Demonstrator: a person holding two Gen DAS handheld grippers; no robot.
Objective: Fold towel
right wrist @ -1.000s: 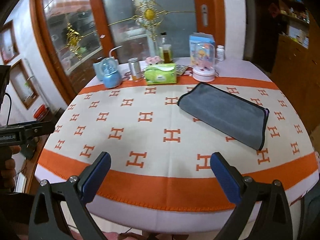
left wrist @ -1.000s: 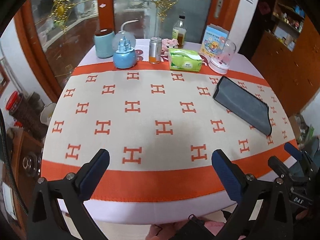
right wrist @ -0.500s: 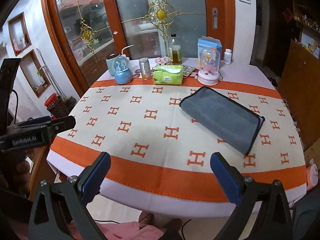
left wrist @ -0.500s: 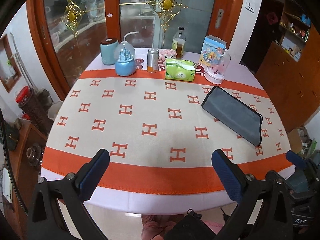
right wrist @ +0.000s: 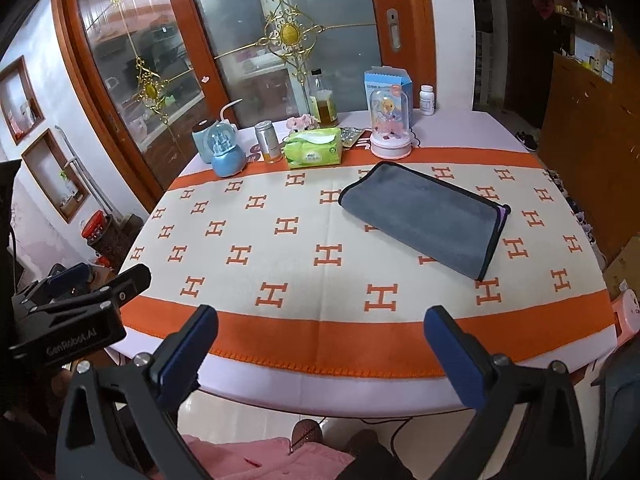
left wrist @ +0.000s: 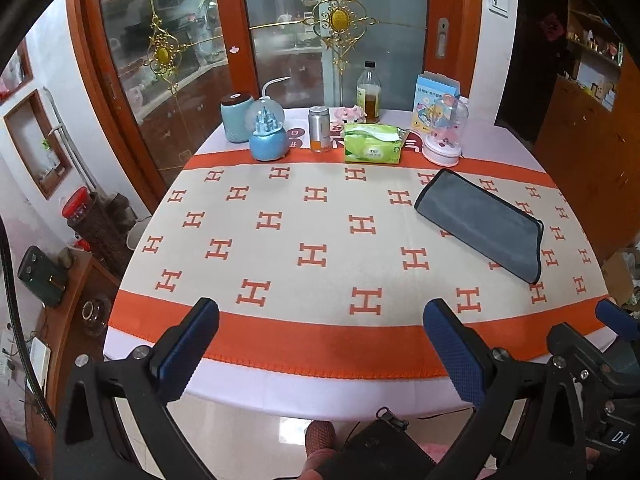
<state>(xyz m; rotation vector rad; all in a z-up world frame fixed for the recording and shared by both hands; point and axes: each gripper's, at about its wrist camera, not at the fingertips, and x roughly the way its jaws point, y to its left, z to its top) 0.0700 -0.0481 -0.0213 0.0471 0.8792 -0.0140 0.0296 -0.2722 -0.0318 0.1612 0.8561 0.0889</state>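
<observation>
Towel [left wrist: 482, 226] sits folded on the right half of the table [left wrist: 320, 384], a long grey strip with dark piping, lying diagonally on the H-pattern cloth [left wrist: 312, 220]. Its far end is near the pink dome [left wrist: 444, 136], its near end points at the right edge. A sliver of purple shows at the near end in the right view [right wrist: 503, 213]. Nothing touches it.

Left gripper [left wrist: 320, 348] is held off the near table edge, above the floor; fingers [left wrist: 188, 348] spread wide, nothing between them. Right gripper [right wrist: 320, 348] is the same: off the near edge, blue pads [right wrist: 456, 360] far apart, empty. Both are well apart from the towel. The right view also catches the left gripper from the side at far left [right wrist: 80, 312], beside the table, not over it.

Back row along the far edge, left to right: blue jar [left wrist: 237, 118], snow globe [left wrist: 268, 132] just in front of it, can [left wrist: 319, 129], tissue pack [left wrist: 374, 143], oil bottle [left wrist: 370, 94] behind that, printed box [left wrist: 436, 98], pink dome in front of the box. Right view adds a small white pill bottle [right wrist: 427, 99] at the far right of the row and a blister pack [right wrist: 351, 135] beside the tissues.

Glass doors [left wrist: 280, 40] with gold ornaments are behind the table. Pink clothing [right wrist: 248, 460] shows at bottom in the right view.
</observation>
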